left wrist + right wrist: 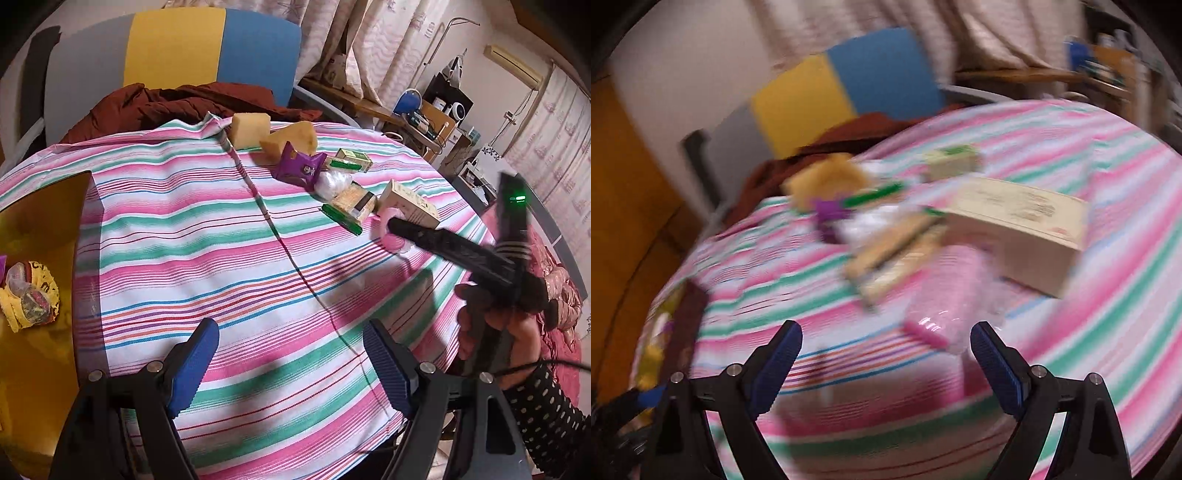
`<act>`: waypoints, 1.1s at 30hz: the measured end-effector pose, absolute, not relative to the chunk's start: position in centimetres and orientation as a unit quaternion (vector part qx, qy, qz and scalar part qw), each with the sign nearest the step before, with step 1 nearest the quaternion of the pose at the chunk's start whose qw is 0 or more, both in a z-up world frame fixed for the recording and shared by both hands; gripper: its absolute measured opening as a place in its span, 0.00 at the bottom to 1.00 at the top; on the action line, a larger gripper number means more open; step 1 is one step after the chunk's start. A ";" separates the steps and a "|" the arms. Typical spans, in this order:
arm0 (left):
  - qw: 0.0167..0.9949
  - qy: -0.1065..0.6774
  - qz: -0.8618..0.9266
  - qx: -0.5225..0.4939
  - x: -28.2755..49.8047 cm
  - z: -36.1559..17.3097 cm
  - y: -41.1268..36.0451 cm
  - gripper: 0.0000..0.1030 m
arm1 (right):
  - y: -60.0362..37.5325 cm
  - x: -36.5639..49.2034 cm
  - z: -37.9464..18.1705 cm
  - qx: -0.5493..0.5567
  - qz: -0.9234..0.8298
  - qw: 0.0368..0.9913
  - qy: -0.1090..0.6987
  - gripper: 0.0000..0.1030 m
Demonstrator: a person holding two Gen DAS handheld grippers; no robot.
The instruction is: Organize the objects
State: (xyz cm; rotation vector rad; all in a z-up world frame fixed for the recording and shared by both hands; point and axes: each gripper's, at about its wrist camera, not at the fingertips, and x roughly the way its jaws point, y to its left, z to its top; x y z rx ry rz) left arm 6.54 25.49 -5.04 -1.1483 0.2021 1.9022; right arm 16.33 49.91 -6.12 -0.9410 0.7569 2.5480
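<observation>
Pink packet (936,295), blurred in the right wrist view, lies on the striped cloth (184,229) just ahead of the right gripper (886,363), jaws wide and empty; beside it a box (1027,236). Left gripper (291,354) hovers open over bare cloth

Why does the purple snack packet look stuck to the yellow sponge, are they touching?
Cannot tell. In the left wrist view the purple packet overlaps the sponge; no gap or contact shows.
</observation>
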 end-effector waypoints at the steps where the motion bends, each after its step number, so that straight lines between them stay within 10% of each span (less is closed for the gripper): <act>1: 0.440 0.082 0.765 -0.463 6.5 -5.1 25.6 0.79 | 49.6 16.5 -5.4 -0.319 0.899 0.154 0.256 0.90; 10: 0.450 0.088 0.754 -0.471 7.0 -5.4 26.4 0.79 | 58.6 17.9 -2.3 -0.292 0.895 0.266 0.209 0.90; 17: 0.458 0.104 0.748 -0.469 7.4 -5.4 27.2 0.79 | 62.1 14.5 -5.0 -0.417 0.882 0.178 0.129 0.89; 24: 0.466 0.133 0.742 -0.463 7.9 -5.6 28.6 0.79 | 60.4 13.9 -7.7 -0.437 0.879 0.152 0.115 0.51; 33: 0.478 0.147 0.726 -0.472 8.0 -6.9 31.3 0.79 | 54.3 15.8 -7.3 -0.406 0.892 0.162 0.115 0.51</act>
